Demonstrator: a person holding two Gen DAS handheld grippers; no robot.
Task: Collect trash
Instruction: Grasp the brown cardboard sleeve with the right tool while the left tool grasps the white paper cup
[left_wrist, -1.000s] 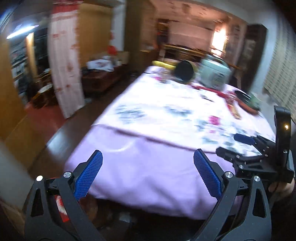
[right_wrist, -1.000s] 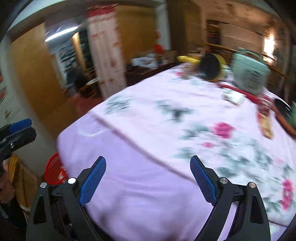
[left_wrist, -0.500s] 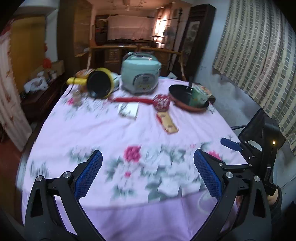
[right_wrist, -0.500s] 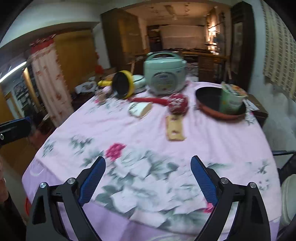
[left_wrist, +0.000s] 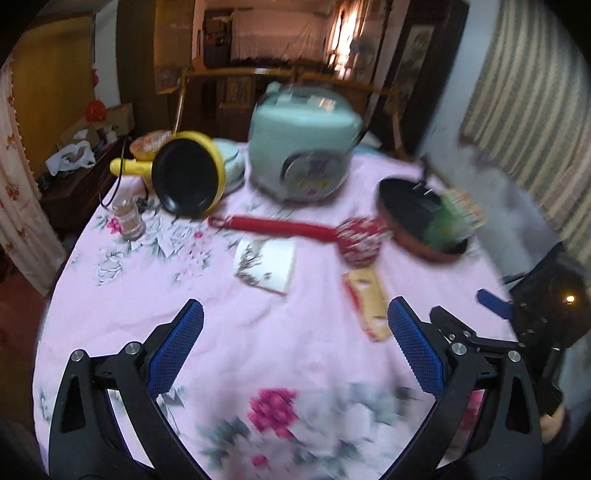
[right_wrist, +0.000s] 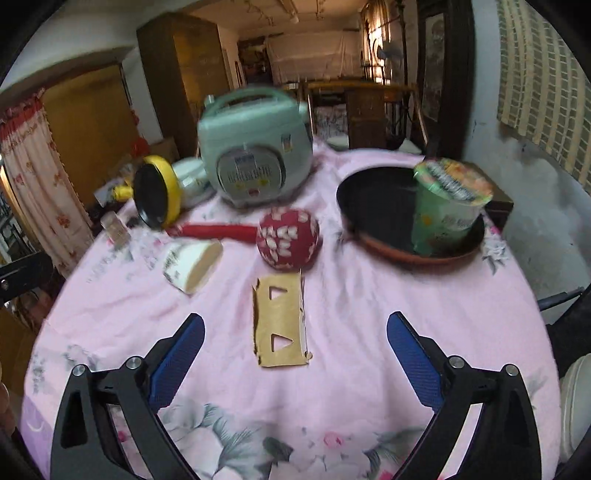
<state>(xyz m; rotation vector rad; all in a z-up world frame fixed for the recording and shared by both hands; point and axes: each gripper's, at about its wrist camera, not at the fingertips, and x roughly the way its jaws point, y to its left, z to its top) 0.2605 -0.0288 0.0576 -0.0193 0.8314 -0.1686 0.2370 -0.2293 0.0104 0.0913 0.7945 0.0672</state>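
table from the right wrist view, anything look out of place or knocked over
Yes. A paper cup lies tipped on its side on the pink tablecloth, and a torn flattened cardboard piece lies loose in front of the red patterned ball. An instant noodle cup stands inside the frying pan. The yellow pan rests on its edge.

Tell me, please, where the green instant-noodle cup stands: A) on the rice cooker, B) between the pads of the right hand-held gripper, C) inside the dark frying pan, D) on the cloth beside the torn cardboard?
C: the noodle cup stands upright inside the frying pan, at its right side, well beyond the cardboard piece.
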